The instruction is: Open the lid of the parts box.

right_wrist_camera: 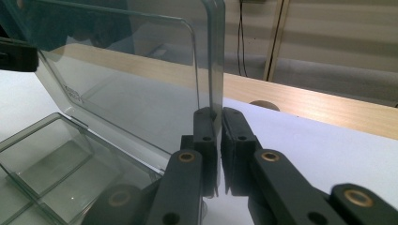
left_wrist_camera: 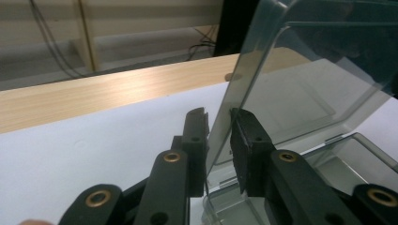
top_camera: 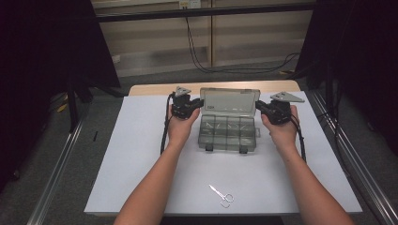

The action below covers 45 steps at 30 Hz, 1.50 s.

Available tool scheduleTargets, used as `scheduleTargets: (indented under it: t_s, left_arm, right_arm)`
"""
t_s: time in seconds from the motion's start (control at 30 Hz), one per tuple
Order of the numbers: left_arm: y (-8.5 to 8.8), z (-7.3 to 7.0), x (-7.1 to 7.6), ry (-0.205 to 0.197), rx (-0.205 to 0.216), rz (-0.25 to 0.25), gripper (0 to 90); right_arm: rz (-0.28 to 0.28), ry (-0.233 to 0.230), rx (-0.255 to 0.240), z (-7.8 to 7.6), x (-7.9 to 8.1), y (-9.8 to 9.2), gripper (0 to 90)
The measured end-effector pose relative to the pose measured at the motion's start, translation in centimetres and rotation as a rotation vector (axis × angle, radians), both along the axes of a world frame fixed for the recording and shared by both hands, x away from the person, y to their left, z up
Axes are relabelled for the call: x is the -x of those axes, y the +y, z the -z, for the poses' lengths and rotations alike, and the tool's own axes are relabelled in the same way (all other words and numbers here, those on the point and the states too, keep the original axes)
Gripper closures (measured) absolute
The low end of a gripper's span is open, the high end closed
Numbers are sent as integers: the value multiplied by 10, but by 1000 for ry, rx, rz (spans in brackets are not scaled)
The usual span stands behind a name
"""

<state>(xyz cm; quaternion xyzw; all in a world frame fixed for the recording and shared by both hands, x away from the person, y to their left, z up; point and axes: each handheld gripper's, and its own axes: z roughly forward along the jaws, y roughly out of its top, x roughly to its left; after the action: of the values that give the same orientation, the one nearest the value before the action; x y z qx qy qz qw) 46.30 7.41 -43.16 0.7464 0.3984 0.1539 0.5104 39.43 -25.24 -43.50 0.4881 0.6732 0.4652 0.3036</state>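
The left gripper (top_camera: pixel 196 104) stands at the left edge of the raised lid (top_camera: pixel 230 100) of a clear plastic organiser box (top_camera: pixel 228 133), its jaws straddling the lid wall with a slight gap showing on one side. The box sits mid-table on the white sheet (top_camera: pixel 141 154), compartments open. The right gripper (top_camera: pixel 259 106) has its jaws pinched together on the lid's right edge. Small scissors (top_camera: pixel 222 195) lie near the front edge

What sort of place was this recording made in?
Probably a lab or recording workspace, not a home: a wooden table covered with a white sheet, framed by metal rails and dark drapes, with cables hanging down a plain panelled wall.
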Motion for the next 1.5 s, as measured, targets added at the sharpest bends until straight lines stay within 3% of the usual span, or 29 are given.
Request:
scheduleTargets:
  t_s: [0.07,0.17,0.23,0.27,0.37,0.63,0.7,0.73,0.8,0.87,0.9,1.03,1.07,1.13,1.2,1.27,1.33,1.4,1.43,1.47,1.5]
  left_arm:
    - [0,1,-1,-5,-12,1,784]
    - [1,4,-2,9,30,-12,835]
    - [-1,3,-1,2,14,-23,846]
    - [-1,2,0,-6,-20,-22,853]
    - [-3,0,2,-12,-42,-30,863]
    - [-1,0,11,27,-17,-54,899]
    - [-3,2,9,38,-1,5,900]
    - [-9,3,11,13,-61,2,900]
    - [-14,1,14,-31,-109,-30,900]
    - [-12,0,13,-34,-19,-44,817]
    - [-11,0,13,-39,-9,-45,789]
    - [-12,-2,15,-98,-10,-46,636]
    - [-10,-3,15,-106,-39,-51,615]
    - [-6,-3,14,-114,-12,-69,586]
    - [-3,-2,11,-94,-1,-102,576]
    - [-2,2,5,-51,20,-90,568]
    - [-3,6,-2,-27,3,-61,569]
    - [-4,10,-8,8,31,-14,589]
    - [-3,12,-13,35,55,49,588]
    - [-4,14,-16,60,74,70,585]
    - [-4,15,-16,54,62,68,573]
  right_arm:
    - [-4,1,-3,0,0,-1,856]
    - [-4,10,-10,-1,-1,-1,855]
    - [-2,14,-9,-1,-1,-1,855]
    - [0,17,-4,-2,-1,-1,855]
    - [4,33,-2,-3,-4,-1,857]
    - [-4,59,-28,-5,-10,-4,856]
    - [-12,63,-40,-4,-12,-5,851]
    - [-9,63,-38,-4,-12,-5,854]
    - [-8,62,-28,-4,-13,-3,858]
    - [4,60,-17,-5,-13,-1,859]
    - [5,58,-16,-5,-13,-1,859]
    - [2,57,-13,-4,-13,-1,858]
    - [3,55,-13,-4,-13,-1,859]
    - [6,56,-21,-4,-13,-2,860]
    - [7,56,-19,-4,-13,-2,861]
    - [8,55,-14,-4,-13,-1,861]
    - [6,53,-15,-4,-13,-1,861]
    - [2,54,-17,-4,-13,-2,861]
    - [1,53,-16,-4,-13,-2,861]
    - [1,54,-18,-4,-13,-2,861]
    - [4,53,-18,-4,-13,-2,861]
